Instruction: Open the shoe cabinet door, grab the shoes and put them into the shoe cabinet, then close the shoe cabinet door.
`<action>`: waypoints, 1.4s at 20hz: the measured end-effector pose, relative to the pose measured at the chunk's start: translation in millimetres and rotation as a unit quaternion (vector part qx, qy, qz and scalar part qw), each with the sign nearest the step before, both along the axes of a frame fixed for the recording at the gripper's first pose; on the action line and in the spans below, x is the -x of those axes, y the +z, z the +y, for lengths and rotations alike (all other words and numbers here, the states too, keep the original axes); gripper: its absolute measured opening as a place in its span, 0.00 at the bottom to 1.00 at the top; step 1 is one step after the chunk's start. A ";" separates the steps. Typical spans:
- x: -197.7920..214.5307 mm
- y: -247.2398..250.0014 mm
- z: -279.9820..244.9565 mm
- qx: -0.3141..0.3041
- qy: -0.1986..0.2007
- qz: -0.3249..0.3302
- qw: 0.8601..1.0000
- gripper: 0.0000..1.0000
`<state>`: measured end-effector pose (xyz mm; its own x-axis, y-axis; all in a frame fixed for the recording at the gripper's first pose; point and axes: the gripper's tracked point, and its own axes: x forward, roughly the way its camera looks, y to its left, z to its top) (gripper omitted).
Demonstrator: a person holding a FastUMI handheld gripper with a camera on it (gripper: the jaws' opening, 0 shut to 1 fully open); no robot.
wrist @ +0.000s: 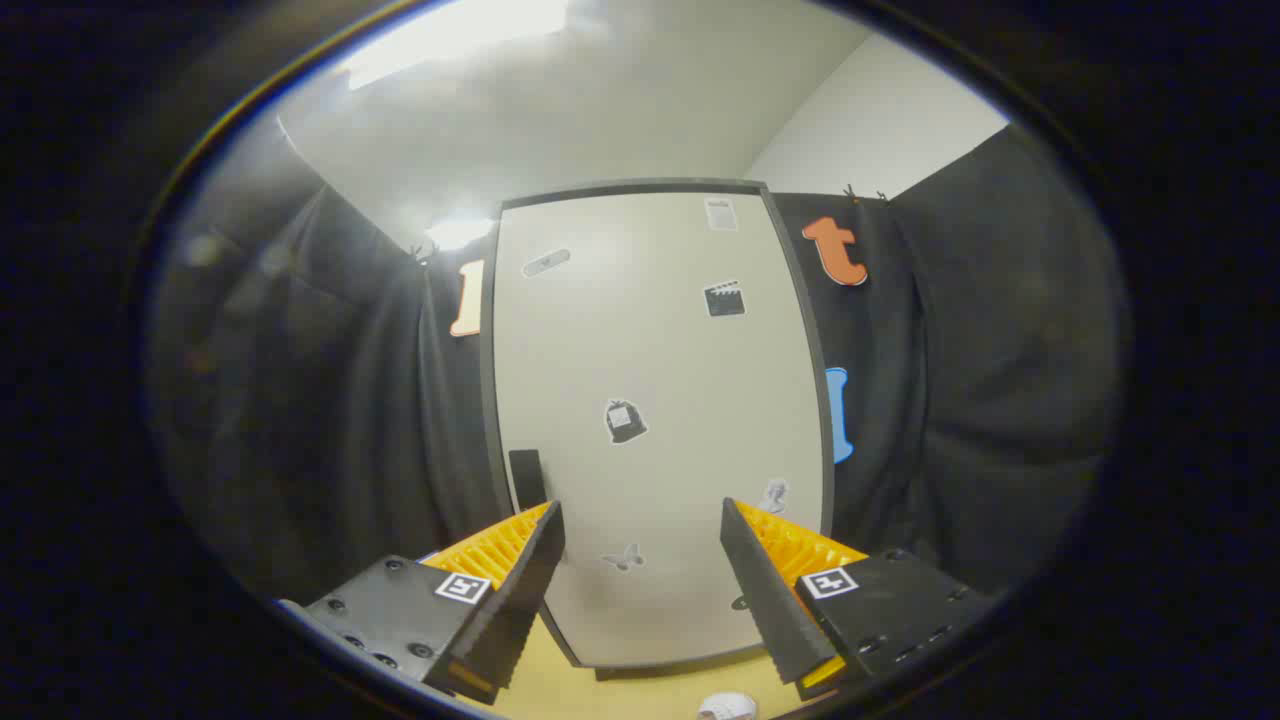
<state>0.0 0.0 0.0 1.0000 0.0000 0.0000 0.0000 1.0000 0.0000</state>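
Shoe cabinet door (655,420) stands shut and upright beyond the tool (642,520), its pale face framed by a dark edge and dotted with small dark stickers. Relative to that door, the tool hangs low in front of it, its two fingers (520,590) spread wide with nothing held between them; the gap between the fingers looks straight onto the lower part of the door. A dark handle (526,478) sits on the door's lower left side, just above the tip of the left finger. The cabinet stands on a light wooden floor (600,690), visible below the door's bottom edge. On that floor, in front of the door and beneath the gap between the fingers, the top of a white shoe (727,707) peeks into sight, mostly cut off. Black cloth wall (980,420) hangs on both sides of the door, with a white wall and ceiling above it.
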 end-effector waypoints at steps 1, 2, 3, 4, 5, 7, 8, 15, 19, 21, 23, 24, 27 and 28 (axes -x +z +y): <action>-1.1 -1.0 -0.7 0.003 -0.001 0.001 1.000 0.97; -2.4 -2.2 -0.6 0.007 -0.001 0.002 1.000 0.97; -3.5 -4.0 -1.3 0.009 -0.003 0.004 1.000 0.97; -3.4 -4.2 -0.8 0.010 -0.002 0.004 1.000 0.97; -3.6 -0.7 -0.4 0.009 0.000 -0.003 1.000 0.97; -3.4 6.1 0.5 0.008 0.003 -0.017 1.000 0.96; -3.3 7.3 -2.0 0.010 -0.001 -0.019 1.000 0.96; -7.1 -4.0 -9.1 0.021 -0.015 0.001 1.000 0.96; -9.3 -5.8 -5.0 0.019 -0.010 0.005 1.000 0.96; -13.2 -6.9 0.2 0.013 -0.005 0.005 1.000 0.96; -18.7 -7.8 9.4 0.010 0.004 0.004 1.000 0.96; -22.9 -9.2 13.5 0.010 0.005 0.006 1.000 0.96; -37.3 -15.8 28.0 0.007 0.010 0.014 1.000 0.96; -44.2 -17.9 36.1 0.009 0.016 0.017 1.000 0.96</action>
<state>44.2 36.1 -17.9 0.9990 0.0307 -0.0336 -0.0313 0.9994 -0.0170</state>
